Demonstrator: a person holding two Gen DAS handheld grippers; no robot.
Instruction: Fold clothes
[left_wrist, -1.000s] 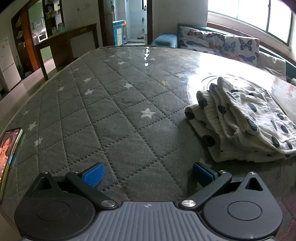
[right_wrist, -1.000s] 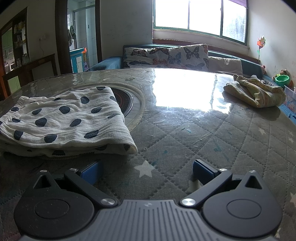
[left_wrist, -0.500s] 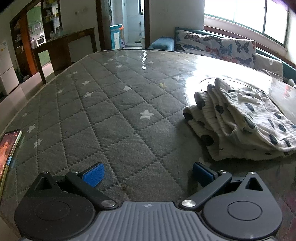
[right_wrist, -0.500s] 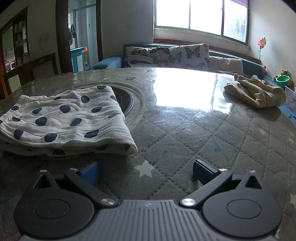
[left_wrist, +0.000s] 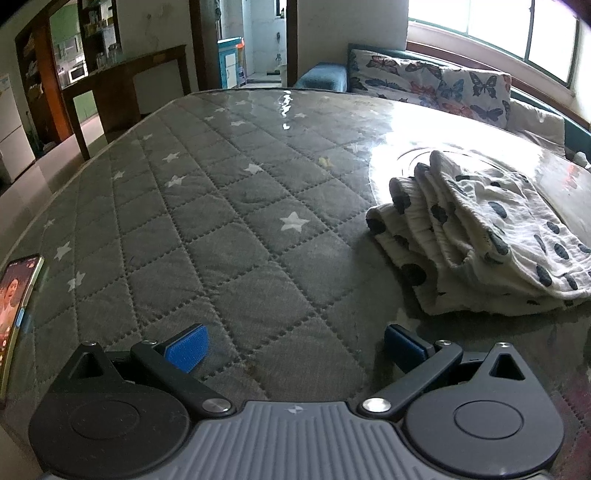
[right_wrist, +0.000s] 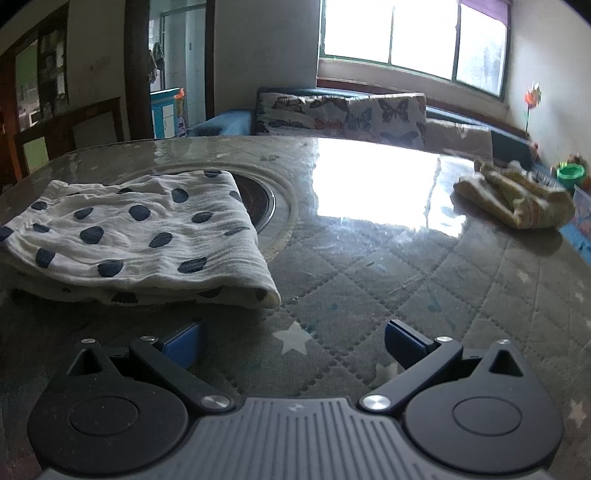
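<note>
A white garment with dark dots (left_wrist: 480, 229) lies folded in layers on the grey star-quilted table (left_wrist: 221, 221), to the right in the left wrist view. It lies at the left in the right wrist view (right_wrist: 140, 236). My left gripper (left_wrist: 295, 347) is open and empty, low over the table, left of the garment's stacked edge. My right gripper (right_wrist: 291, 343) is open and empty, just in front of the garment's near right corner. A crumpled yellow-green garment (right_wrist: 517, 203) lies at the table's far right.
A phone (left_wrist: 16, 306) with a lit screen lies at the table's left edge. A round inset burner (right_wrist: 258, 199) sits partly under the dotted garment. A butterfly-print sofa (right_wrist: 343, 114) stands behind the table. A green bowl (right_wrist: 570, 173) sits far right.
The left wrist view has shifted slightly, with the garment a little farther off. The right gripper has barely moved. Both grippers stay open and the garment lies as before.
</note>
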